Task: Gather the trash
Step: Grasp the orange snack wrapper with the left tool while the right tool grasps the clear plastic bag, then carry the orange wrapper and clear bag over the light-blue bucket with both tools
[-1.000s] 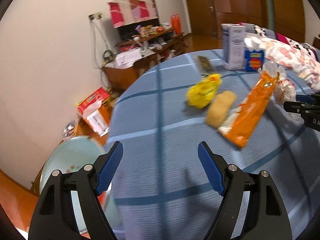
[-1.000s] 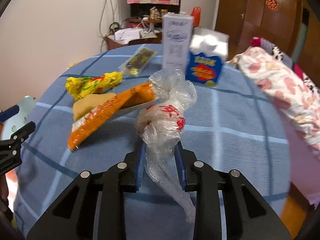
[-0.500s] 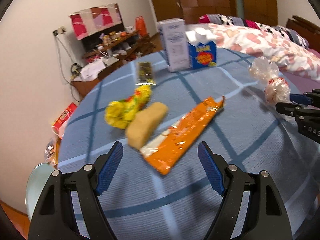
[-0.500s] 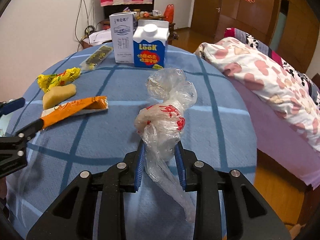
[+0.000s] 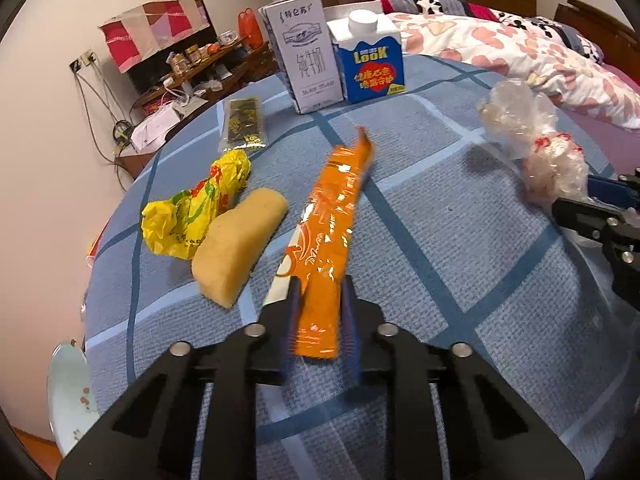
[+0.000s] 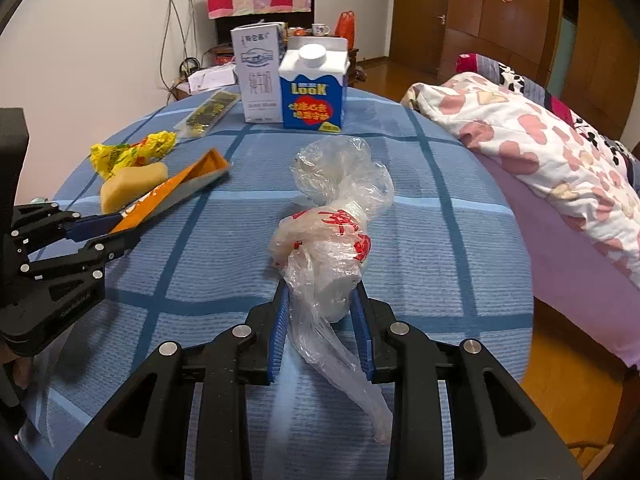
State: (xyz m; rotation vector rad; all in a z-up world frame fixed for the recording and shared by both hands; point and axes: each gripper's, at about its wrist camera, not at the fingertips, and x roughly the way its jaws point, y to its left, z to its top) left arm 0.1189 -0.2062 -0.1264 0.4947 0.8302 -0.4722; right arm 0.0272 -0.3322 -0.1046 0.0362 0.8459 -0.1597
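Orange wrapper [image 5: 325, 240] between closing, downward-tilted left tongs [image 5: 319, 322]

Bedroom in a home.
At right, bed [image 6: 540, 152] with heart-print quilt; top right, wooden wardrobe doors [image 6: 500, 20]; upper left, cluttered shelf [image 5: 192, 64] and dangling wall cables [image 6: 176, 40].

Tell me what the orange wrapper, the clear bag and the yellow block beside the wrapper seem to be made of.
Orange wrapper: thin glossy plastic film, probably; it shines and creases. Clear bag: soft crumpled transparent plastic with red print. Yellow block: matte, porous-looking, rounded; possibly sponge or cake, unclear.
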